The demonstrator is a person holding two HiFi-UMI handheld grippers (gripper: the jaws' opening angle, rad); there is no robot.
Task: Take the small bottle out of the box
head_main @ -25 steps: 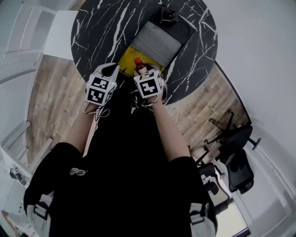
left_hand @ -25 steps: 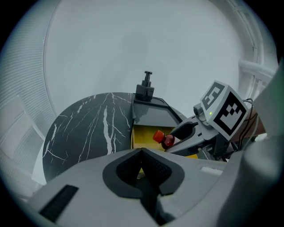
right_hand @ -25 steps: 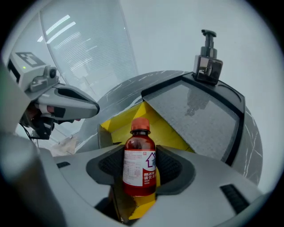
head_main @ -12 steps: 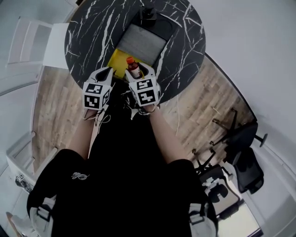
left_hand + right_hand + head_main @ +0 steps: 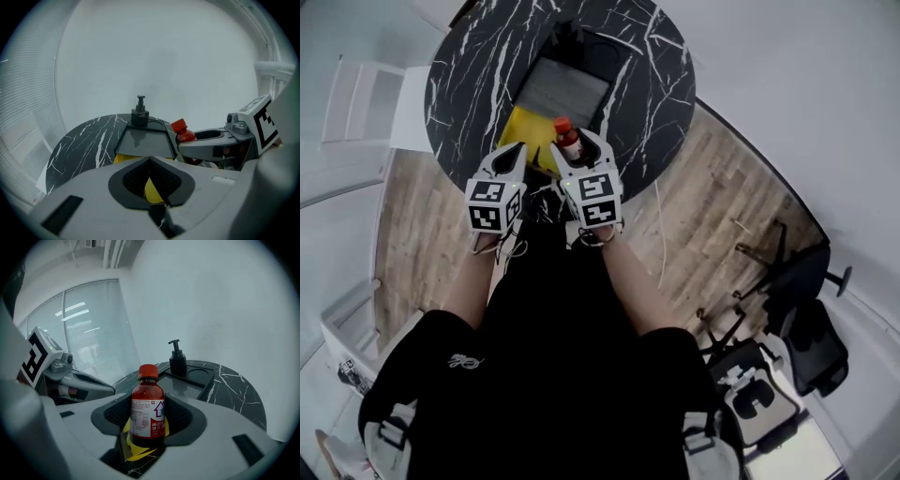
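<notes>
The small bottle [image 5: 567, 141] is brown with a red cap and a red-and-white label. It stands upright between the jaws of my right gripper [image 5: 573, 147], which is shut on its body [image 5: 147, 413]. The open yellow box [image 5: 522, 131] lies under and just beyond it at the near edge of the round table; a yellow flap [image 5: 136, 453] shows beneath the bottle. My left gripper [image 5: 514, 155] hovers beside the box with its jaw tips together, and yellow shows through the gap between the pads [image 5: 151, 187]. From the left gripper view, the bottle's cap [image 5: 180, 129] is visible.
A black marble table [image 5: 469, 66] carries a grey tray [image 5: 567, 89] with a black pump bottle [image 5: 572, 36] at its far end. Office chairs [image 5: 787, 309] stand on the wooden floor to the right. White furniture [image 5: 366, 103] is at the left.
The right gripper has come up and toward me with the bottle, which now stands clear above the yellow box. The left gripper stayed beside the box.
</notes>
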